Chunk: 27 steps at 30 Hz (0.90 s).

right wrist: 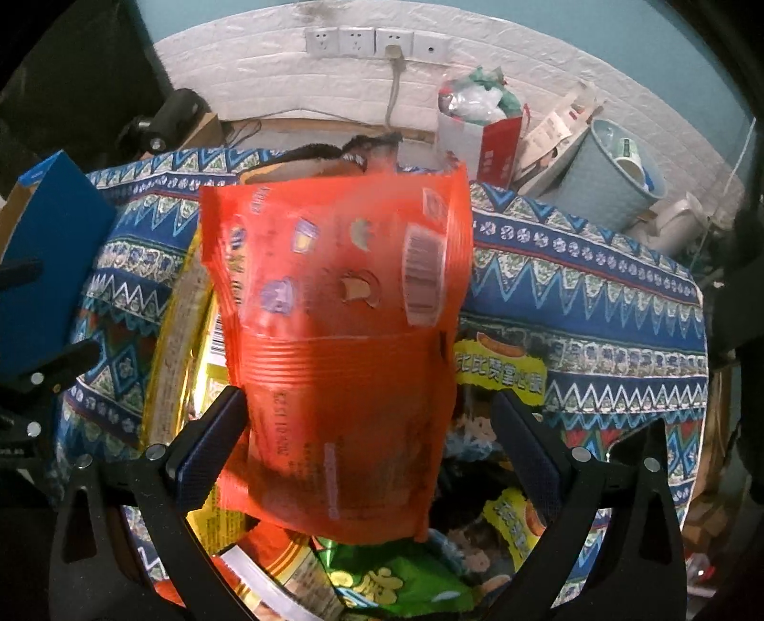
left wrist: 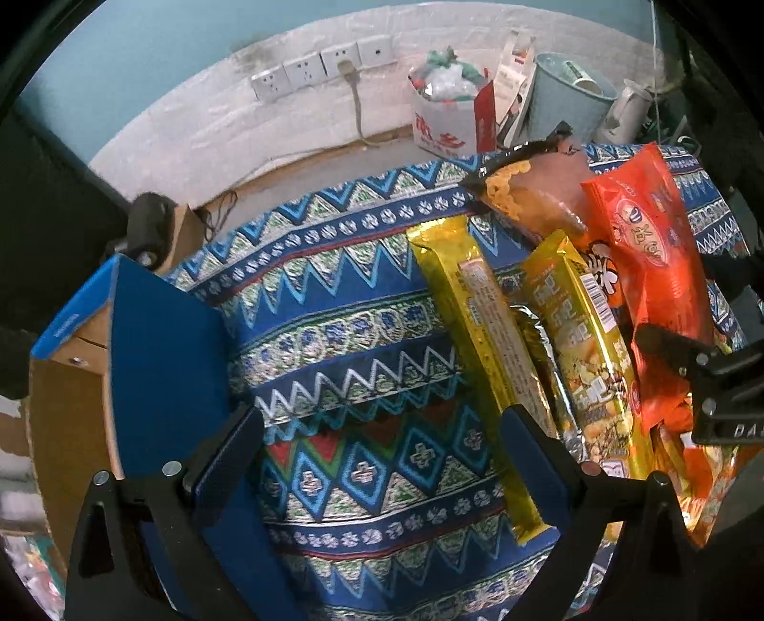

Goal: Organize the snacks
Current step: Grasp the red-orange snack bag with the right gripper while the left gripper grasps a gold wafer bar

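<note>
White brick-textured wall (right wrist: 296,81) ran behind table, teal paint above. Row of outlets (right wrist: 377,42) sat on it, one with cord plugged in. Patterned blue cloth (left wrist: 344,305) covered table. Pale blue bin (right wrist: 616,176) and stuffed white bag (left wrist: 441,122) stood against wall.

Likely a lived-in home room: patterned tablecloth (left wrist: 334,305), wall sockets (left wrist: 324,67), overfilled waste bin (right wrist: 616,176) far right.
</note>
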Motion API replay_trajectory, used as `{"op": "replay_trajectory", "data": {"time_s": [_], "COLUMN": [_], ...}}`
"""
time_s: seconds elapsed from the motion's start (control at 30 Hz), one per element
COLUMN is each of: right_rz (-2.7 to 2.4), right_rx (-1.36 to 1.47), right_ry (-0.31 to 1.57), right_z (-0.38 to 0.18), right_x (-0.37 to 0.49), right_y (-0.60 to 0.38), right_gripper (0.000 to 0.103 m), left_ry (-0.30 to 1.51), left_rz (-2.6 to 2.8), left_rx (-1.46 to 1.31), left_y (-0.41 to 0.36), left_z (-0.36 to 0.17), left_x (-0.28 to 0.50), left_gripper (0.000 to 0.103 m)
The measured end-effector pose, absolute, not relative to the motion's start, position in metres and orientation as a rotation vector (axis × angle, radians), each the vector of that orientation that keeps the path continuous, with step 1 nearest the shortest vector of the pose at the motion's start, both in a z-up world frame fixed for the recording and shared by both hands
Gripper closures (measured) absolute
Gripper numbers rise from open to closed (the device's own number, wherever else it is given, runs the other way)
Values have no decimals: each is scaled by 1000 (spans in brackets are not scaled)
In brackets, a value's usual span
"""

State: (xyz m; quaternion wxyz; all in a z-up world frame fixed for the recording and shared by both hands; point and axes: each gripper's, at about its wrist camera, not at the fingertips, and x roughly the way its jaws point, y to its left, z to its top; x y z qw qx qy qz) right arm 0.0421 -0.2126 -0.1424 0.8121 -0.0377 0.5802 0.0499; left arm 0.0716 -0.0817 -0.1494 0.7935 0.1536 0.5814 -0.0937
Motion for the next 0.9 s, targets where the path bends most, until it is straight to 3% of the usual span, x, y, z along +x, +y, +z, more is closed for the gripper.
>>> {"op": "replay_trajectory", "data": {"time_s": [0.1, 0.23, 0.4, 0.7, 0.8, 0.9], "right_rz": [149, 170, 175, 181, 180, 184], "right_rx": [-70, -90, -81, -22, -19, -14], "right_ry": [1233, 1196, 1147, 1127, 1125, 1124], "right_z": [-144, -138, -127, -122, -122, -123], "right_x": [40, 38, 33, 25, 24, 21], "right_y": [-213, -215, -225, -244, -248, -249], "right_gripper": [36, 55, 62, 62, 62, 62], "left_ry": [1274, 1296, 1322, 1341, 1350, 1377], "left_rz": [-206, -207, -198, -200, -203, -240], "left_rx": [322, 307, 292, 341, 325, 254], "left_y": [-89, -99, -112, -138, -140, -135], "left_z": [-158, -166, -173, -188, -194, -201], "left_x": [75, 80, 87, 86, 87, 90], "left_gripper": [2, 2, 2, 3, 24, 36]}}
